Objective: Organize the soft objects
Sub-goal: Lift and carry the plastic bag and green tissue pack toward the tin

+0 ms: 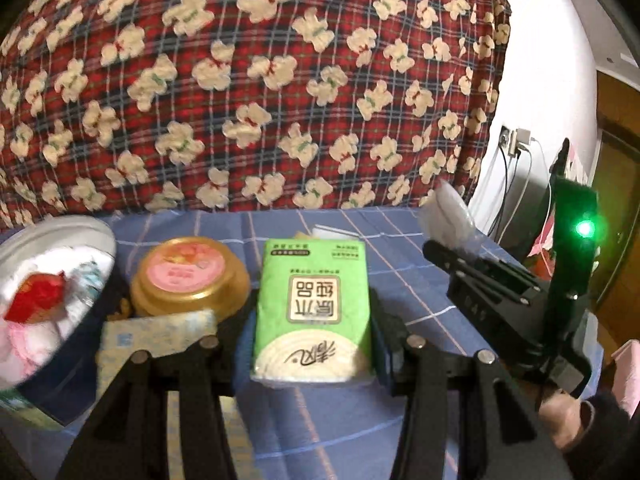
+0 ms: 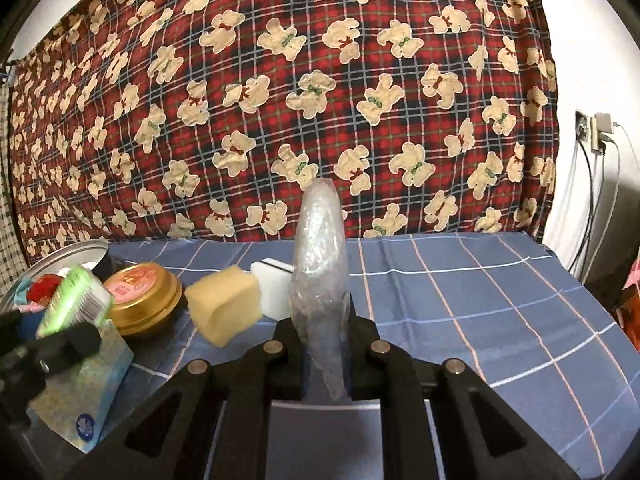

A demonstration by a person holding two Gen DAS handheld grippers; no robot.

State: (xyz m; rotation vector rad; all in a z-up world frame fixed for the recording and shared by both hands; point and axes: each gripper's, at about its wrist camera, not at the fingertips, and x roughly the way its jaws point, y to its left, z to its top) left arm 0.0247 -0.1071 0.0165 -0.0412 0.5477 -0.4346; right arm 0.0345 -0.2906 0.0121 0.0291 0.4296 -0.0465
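A: What covers the table (image 2: 480, 304)?
B: A blue checked cloth; a red plaid bear-print blanket (image 2: 280, 100) hangs behind.
A: And the tongs?
B: The left tongs (image 1: 314, 304) clamp a green tissue pack (image 1: 314, 300); the right tongs (image 2: 324, 344) pinch a clear plastic packet (image 2: 320, 264) above the cloth.

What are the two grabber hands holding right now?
Left gripper: closed on the green tissue pack.
Right gripper: shut on a clear plastic-wrapped packet.
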